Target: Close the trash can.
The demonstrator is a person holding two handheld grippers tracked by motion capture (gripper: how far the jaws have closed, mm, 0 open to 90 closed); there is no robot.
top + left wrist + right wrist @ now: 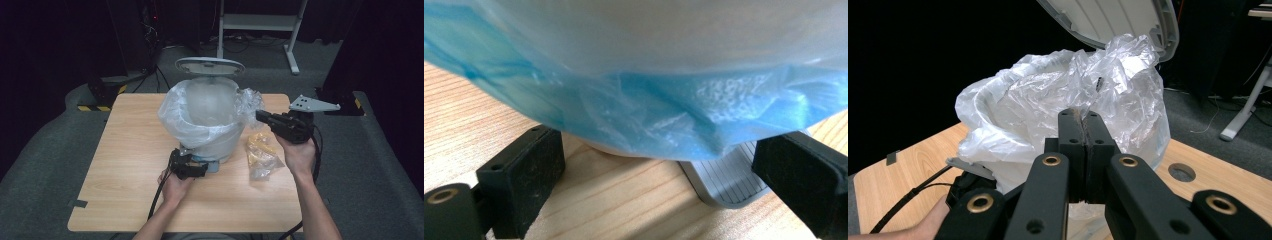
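Observation:
A white pedal bin stands mid-table with its lid raised and a clear plastic liner draped over its rim. My left gripper sits low at the bin's foot. In the left gripper view it is open, its jaws either side of the base, the right one beside the grey ribbed pedal. My right gripper is raised at the bin's right rim. In the right gripper view it is shut on a pinched edge of the liner.
A crumpled yellow and clear bag lies on the wooden table right of the bin, under my right hand. A round hole is cut in the tabletop. A white desk frame stands on the floor behind.

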